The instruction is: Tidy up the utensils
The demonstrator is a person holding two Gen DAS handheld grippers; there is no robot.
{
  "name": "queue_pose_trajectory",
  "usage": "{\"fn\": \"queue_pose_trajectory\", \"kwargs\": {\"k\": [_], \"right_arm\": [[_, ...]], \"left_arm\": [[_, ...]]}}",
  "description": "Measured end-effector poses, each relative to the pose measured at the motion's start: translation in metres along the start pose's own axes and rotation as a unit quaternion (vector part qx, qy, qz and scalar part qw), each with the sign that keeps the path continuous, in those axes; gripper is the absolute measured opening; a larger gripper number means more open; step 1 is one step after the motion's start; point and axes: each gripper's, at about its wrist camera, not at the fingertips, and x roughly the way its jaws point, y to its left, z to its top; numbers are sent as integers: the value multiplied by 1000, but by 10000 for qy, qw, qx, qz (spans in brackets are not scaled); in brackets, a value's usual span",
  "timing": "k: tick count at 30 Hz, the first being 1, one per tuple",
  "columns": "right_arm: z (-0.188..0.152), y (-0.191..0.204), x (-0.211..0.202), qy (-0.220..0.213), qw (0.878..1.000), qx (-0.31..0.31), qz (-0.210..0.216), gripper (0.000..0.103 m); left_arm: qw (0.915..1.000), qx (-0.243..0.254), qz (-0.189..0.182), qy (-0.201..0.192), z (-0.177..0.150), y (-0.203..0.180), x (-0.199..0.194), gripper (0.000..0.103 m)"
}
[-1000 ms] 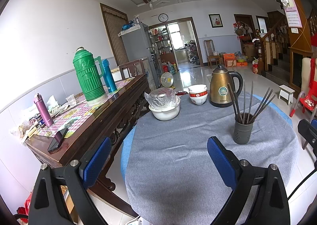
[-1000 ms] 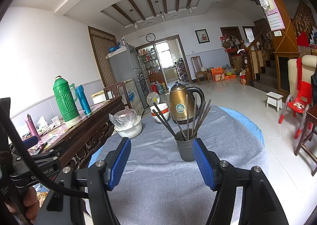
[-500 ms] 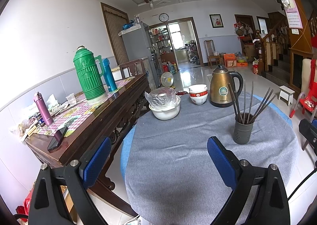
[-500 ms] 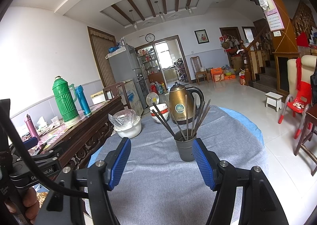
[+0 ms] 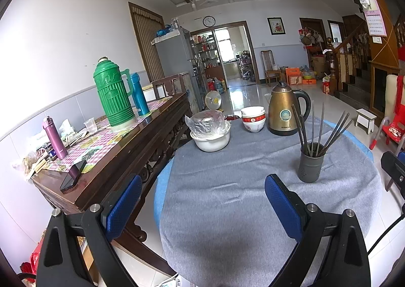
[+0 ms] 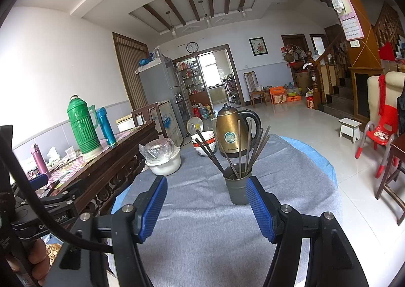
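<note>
Round worktop (image 5: 227, 211) under grey cloth, open living room behind. Dark holder (image 6: 236, 187) of chopsticks (image 6: 246, 150) stands upright just ahead of right tool (image 6: 206, 207), slightly right of centre. Left tool (image 5: 202, 208) farther off. Both tools spread, empty.

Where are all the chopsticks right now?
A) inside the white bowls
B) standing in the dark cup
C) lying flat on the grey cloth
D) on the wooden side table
B: the chopsticks stand fanned out in the dark cup on the grey cloth, in front of the gold kettle.
</note>
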Motion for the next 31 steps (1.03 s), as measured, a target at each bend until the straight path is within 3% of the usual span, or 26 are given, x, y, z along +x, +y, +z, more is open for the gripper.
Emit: {"fn": "queue_pose_trajectory", "kwargs": {"k": [9, 22, 26, 31], "right_arm": [[0, -3, 3, -16, 9999, -84, -55, 68], [11, -38, 21, 44, 9991, -111, -403, 69], [8, -60, 54, 347, 9975, -39, -608, 70], [-14, -112, 115, 968, 9883, 106, -1172, 71]], "left_arm": [[9999, -66, -69, 76, 3, -5, 10, 97], [9989, -190, -191, 374, 7, -18, 54, 97], [9975, -296, -149, 625, 0, -14, 89, 98], [9881, -573, -90, 1422, -33, -4, 173, 97]]}}
